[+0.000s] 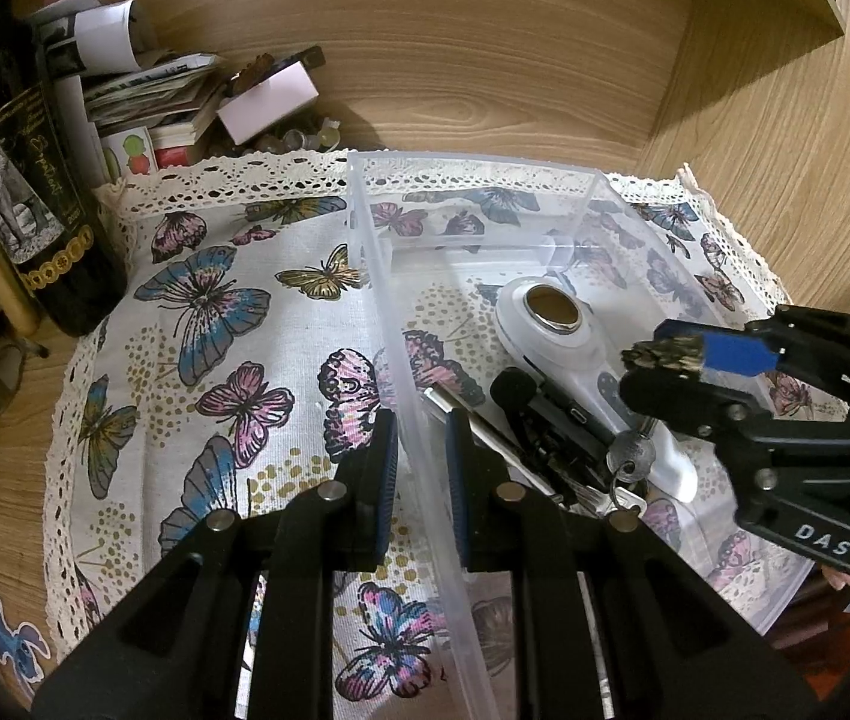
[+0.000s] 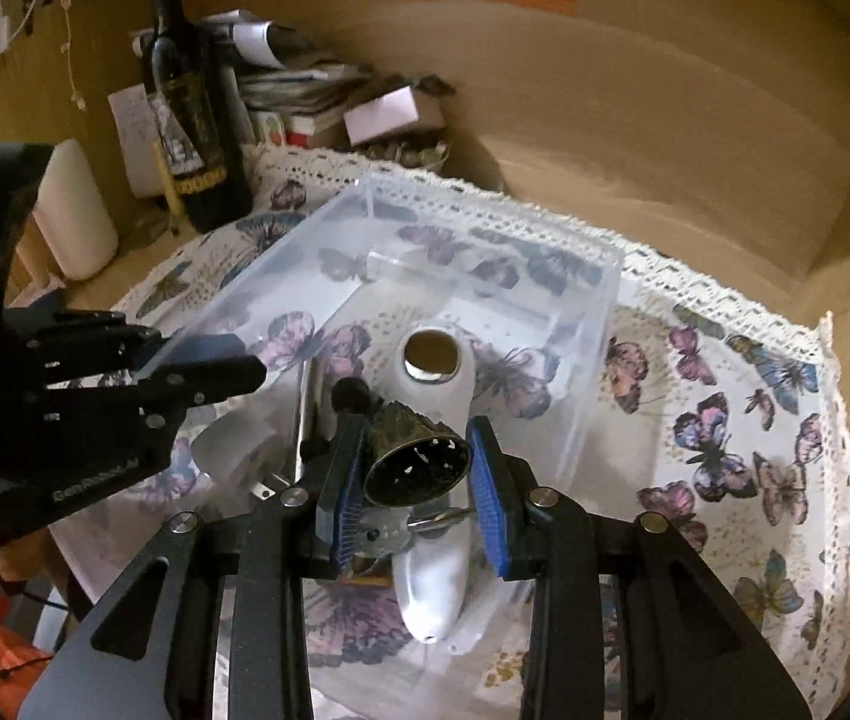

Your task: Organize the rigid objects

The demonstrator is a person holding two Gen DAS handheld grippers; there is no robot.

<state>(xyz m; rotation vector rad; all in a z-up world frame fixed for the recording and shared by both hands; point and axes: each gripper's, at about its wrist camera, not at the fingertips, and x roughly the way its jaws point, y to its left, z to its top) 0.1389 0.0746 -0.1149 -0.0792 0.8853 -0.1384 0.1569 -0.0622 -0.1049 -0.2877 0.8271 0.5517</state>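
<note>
We get warm, yellowish indoor light in both views, fairly dim overall, brighter on the wood at the top and falling off toward the corners. Both fisheye shots have heavy barrel distortion, so the wooden back panel [image 1: 484, 60] bows into a curve and black vignetting eats the edges. The left wrist view is pretty sharp; we can read the weave of the butterfly cloth [image 1: 215, 330]. The right wrist view is softer, with smeared detail on the clear plastic box [image 2: 574, 360] and the background. That box throws pale glare along its walls in both shots. The dark bottle [image 1: 35, 210] casts a soft shadow and carries a faint sheen.
</note>
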